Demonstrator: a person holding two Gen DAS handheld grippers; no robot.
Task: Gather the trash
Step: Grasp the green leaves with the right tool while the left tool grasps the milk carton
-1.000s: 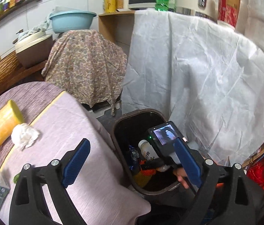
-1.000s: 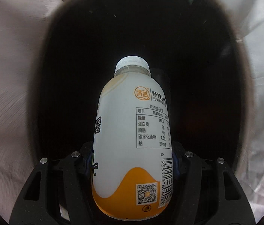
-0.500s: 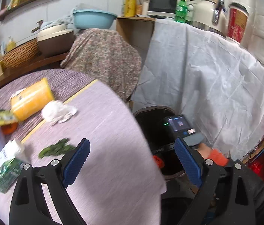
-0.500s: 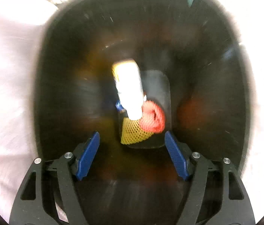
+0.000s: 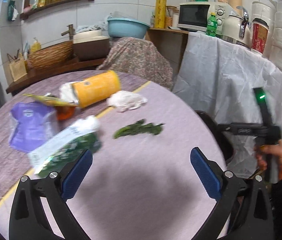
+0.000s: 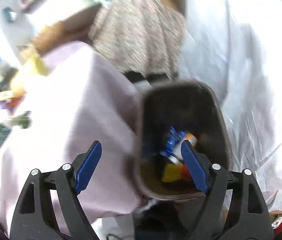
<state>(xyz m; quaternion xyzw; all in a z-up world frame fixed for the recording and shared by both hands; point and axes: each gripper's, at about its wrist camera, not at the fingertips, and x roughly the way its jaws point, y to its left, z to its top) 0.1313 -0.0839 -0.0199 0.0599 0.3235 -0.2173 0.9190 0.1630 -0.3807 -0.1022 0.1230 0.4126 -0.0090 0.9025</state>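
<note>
The task looks partly done: the dark trash bin (image 6: pixel 183 140) beside the table (image 5: pixel 141 180) already holds a bottle (image 6: pixel 183 142) and other scraps, while a yellow canister (image 5: pixel 97 88), crumpled tissue (image 5: pixel 127 101), green leaf scrap (image 5: pixel 139 129), purple pouch (image 5: pixel 31 124) and green-and-white packet (image 5: pixel 67 144) lie on the cloth. Both the left gripper (image 5: pixel 141 172) and right gripper (image 6: pixel 141 166) are empty, jaws spreading wider. Only the right wrist view looks down into the bin; only the left shows the table litter sharply, plus the hand (image 5: pixel 273 156) holding the other tool.

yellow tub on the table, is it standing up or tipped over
Tipped over. The yellow tub lies on its side on the table, its long side along the cloth, beside a crumpled white tissue.
</note>
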